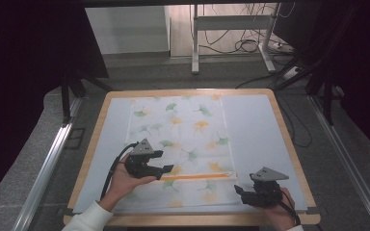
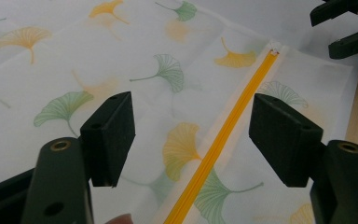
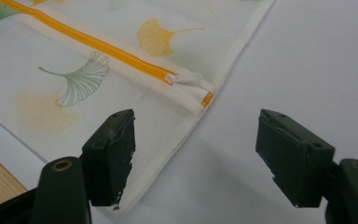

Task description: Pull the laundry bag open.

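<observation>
Both grippers, left (image 2: 193, 140) and right (image 3: 196, 156), gape empty over mesh bag (image 1: 183, 130); zipper's (image 2: 223, 135) near end cut off.

I looked over all three views for lettering and found none I could read. The mesh bag (image 1: 180, 144) carried only its printed ginkgo leaves, green and orange, with no label or brand mark showing on it. The orange zipper (image 2: 223, 135) and its white pull (image 3: 185, 78) bore no maker's stamp that I could make out. The black gripper bodies and the table edge (image 1: 188, 92) showed me no numbers or signs either.
</observation>
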The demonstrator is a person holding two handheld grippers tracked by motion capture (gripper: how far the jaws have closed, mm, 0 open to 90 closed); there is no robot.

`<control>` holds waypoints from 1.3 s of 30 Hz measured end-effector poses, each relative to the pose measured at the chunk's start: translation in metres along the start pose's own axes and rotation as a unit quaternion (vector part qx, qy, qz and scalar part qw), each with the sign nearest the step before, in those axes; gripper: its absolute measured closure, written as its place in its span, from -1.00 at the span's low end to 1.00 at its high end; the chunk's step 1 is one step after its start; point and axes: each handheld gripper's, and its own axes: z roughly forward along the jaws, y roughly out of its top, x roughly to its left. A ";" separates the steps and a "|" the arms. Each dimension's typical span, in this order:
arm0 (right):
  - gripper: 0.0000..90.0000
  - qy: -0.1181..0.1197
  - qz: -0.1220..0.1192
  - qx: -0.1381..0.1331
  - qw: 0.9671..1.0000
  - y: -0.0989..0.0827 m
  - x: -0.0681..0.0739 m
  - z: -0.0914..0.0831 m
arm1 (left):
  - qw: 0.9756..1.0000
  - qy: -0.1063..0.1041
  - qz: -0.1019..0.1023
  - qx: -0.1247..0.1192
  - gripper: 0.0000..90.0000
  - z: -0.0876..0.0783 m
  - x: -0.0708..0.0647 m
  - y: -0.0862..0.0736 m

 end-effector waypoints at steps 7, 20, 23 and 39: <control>0.19 0.019 0.003 -0.019 1.000 0.001 0.001 -0.007 | 1.000 0.000 0.006 0.005 -0.33 0.007 -0.008 0.003; 0.96 0.064 -0.021 -0.003 0.998 0.002 0.006 -0.007 | 1.000 -0.016 -0.001 0.007 -0.33 0.015 -0.017 0.008; 0.96 0.071 -0.029 0.003 0.997 0.002 0.007 -0.005 | 1.000 -0.012 -0.004 0.010 -0.34 0.020 -0.020 0.010; 0.96 0.086 -0.037 0.013 0.995 0.001 0.014 0.002 | 0.999 -0.028 -0.007 0.019 -0.26 0.040 -0.029 0.019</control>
